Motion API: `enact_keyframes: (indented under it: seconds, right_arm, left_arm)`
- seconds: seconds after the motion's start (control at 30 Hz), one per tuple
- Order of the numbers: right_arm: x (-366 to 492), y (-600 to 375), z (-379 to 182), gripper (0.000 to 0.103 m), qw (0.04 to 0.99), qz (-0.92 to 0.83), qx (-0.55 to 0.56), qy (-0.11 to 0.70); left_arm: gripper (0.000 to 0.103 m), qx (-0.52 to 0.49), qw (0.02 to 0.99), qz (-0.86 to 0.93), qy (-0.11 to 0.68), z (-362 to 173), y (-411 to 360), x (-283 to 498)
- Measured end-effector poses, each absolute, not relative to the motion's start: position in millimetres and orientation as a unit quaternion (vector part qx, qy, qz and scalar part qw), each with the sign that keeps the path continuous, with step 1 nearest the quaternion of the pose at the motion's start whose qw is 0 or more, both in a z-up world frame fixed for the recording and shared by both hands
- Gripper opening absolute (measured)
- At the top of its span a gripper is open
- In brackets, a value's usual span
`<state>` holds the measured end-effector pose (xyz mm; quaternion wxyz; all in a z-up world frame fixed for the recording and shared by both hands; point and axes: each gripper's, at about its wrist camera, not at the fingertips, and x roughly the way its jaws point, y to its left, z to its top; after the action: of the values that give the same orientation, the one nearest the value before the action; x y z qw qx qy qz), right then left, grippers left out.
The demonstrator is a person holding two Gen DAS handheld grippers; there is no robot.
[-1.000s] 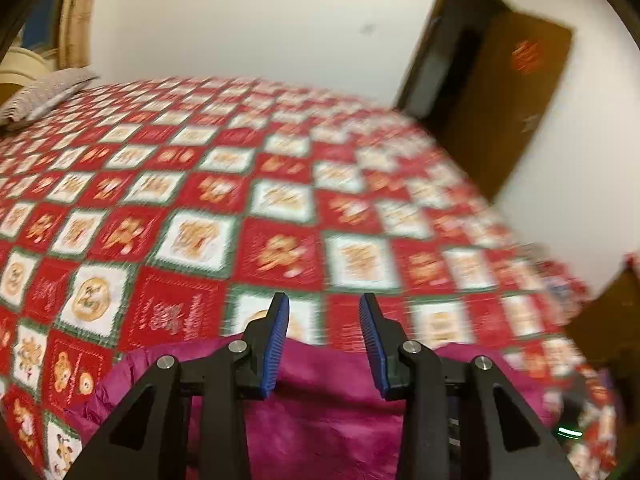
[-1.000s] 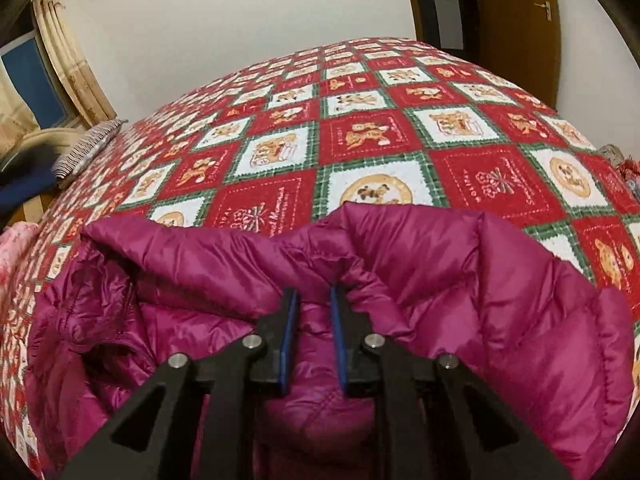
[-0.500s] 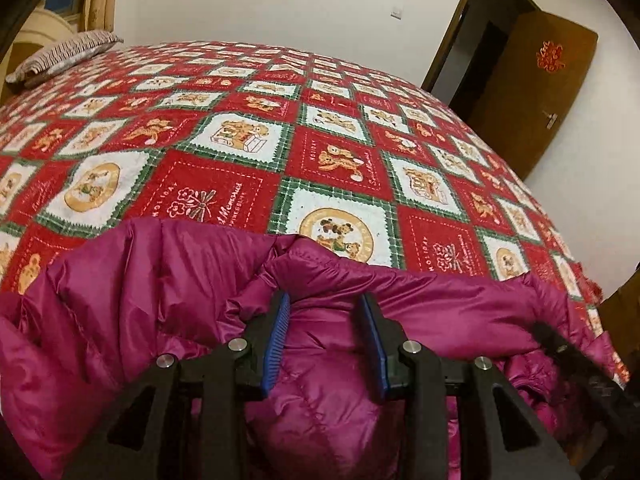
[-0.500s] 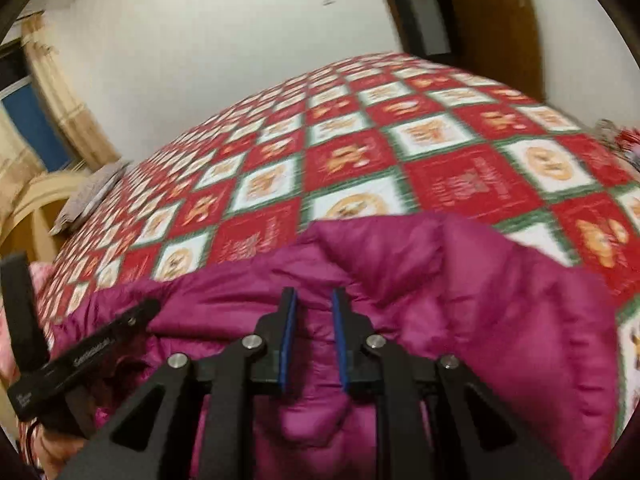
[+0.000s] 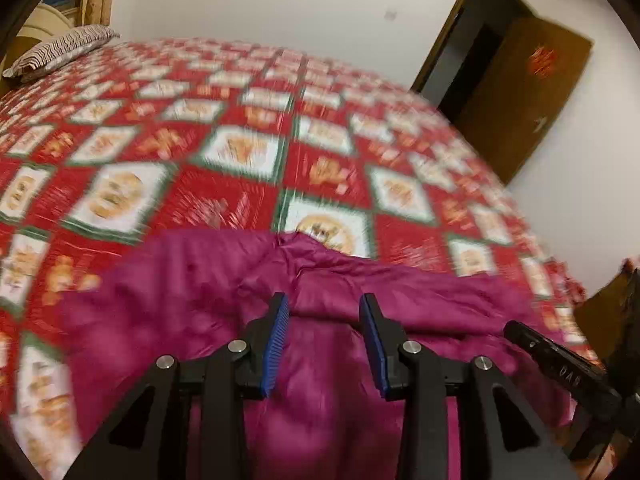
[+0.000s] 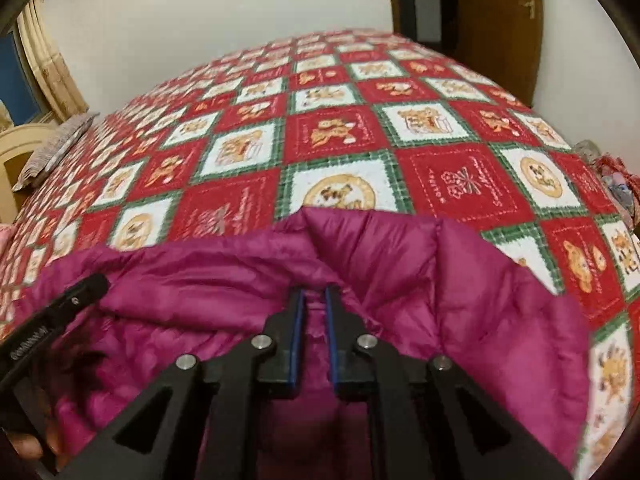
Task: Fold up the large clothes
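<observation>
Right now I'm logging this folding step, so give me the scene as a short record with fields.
garment: magenta puffer jacket, bunched on the bed
surface: red, white and green patchwork quilt
left tool: open, over the jacket, gripping nothing
right tool: shut on a jacket fold
pillow: far corner of the bed
door: brown, ajar
image quality: left view blurred

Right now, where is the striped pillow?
The striped pillow lies at the far left corner of the patchwork bedspread in the left wrist view, beside the cream headboard, well beyond the magenta jacket.
</observation>
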<state>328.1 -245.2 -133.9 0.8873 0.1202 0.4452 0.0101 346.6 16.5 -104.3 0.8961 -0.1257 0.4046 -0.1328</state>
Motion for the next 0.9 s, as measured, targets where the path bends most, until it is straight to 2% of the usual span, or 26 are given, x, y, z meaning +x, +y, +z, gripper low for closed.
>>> enact_keyframes:
  seconds: [0.07, 0.13, 0.23, 0.37, 0.4, 0.43, 0.5, 0.6, 0.73, 0.9]
  right_arm:
    - [296.6, -252.0, -105.2, 0.023, 0.903, 0.013, 0.137, 0.407]
    - [258.3, -256.1, -78.7, 0.045, 0.917, 0.010, 0.127, 0.378]
    - [186.9, -263.1, -46.0, 0.059, 0.934, 0.015, 0.110, 0.341]
    - [94.9, -274.8, -16.6, 0.061, 0.944, 0.017, 0.097, 0.314]
    - [61.5, -280.0, -10.1, 0.064, 0.947, 0.015, 0.092, 0.308]
    - [47.0, -283.3, -7.5, 0.071, 0.947, 0.013, 0.090, 0.308]
    - [-0.9, -296.9, -4.7, 0.077, 0.945, 0.011, 0.088, 0.314]
    - [-57.7, -307.3, -8.7, 0.078, 0.937, 0.030, 0.096, 0.336]
    - [-102.0, -306.0, -35.6, 0.089, 0.925, 0.028, 0.092, 0.366]
    - [-117.7, -297.4, -102.7, 0.088, 0.897, 0.012, 0.111, 0.427]
  left_arm:
    - [0.038, -0.123, 0.899, -0.165, 0.387, -80.2, 31.6, 318.4]
    - [0.038, -0.127, 0.896, -0.200, 0.376, -56.9, 53.3, 282.7]
    - [0.051, -0.123, 0.894, -0.231, 0.363, -30.2, 86.5, 224.0]
    - [0.072, -0.108, 0.903, -0.246, 0.336, -11.7, 122.5, 146.8]
    - [0.076, -0.100, 0.904, -0.250, 0.332, -11.1, 132.3, 121.7]
    - [0.076, -0.091, 0.905, -0.252, 0.330, -12.1, 139.1, 102.2]
    - [0.077, -0.073, 0.905, -0.253, 0.333, -17.3, 146.3, 72.9]
    - [0.077, -0.052, 0.903, -0.255, 0.343, -33.6, 156.5, 28.7]
    - [0.077, -0.059, 0.888, -0.263, 0.372, -71.3, 161.0, -12.1]
    - [0.077, -0.100, 0.870, -0.249, 0.414, -115.3, 164.1, -32.8]
